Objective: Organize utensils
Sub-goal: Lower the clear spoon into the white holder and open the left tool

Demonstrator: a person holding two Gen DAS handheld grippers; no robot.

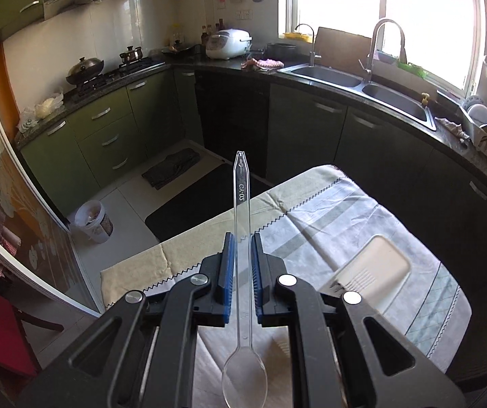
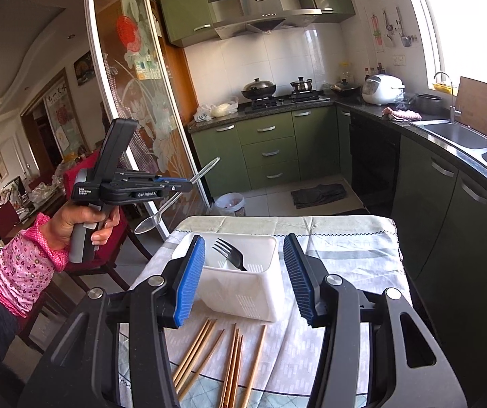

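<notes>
My left gripper (image 1: 242,238) is shut on a clear plastic spoon (image 1: 242,200), whose handle points away and whose bowl hangs back towards the camera. In the right wrist view a hand in a pink sleeve holds that left gripper (image 2: 189,186) in the air left of the table, the spoon (image 2: 161,210) slanting down from it. My right gripper (image 2: 245,238) stands open above the table with nothing between its blue pads. Beyond it lies a white utensil holder (image 2: 243,292) with a black fork (image 2: 229,251) inside. Several wooden chopsticks (image 2: 233,360) lie loose on the cloth in front of it.
The small table wears a pale patterned cloth (image 2: 345,272). Green cabinets (image 2: 270,149), a stove with pots (image 2: 260,90) and a steel double sink (image 2: 457,134) line the walls. A bucket (image 2: 229,204) and floor mats stand beyond the table; a red chair (image 2: 107,238) sits to its left.
</notes>
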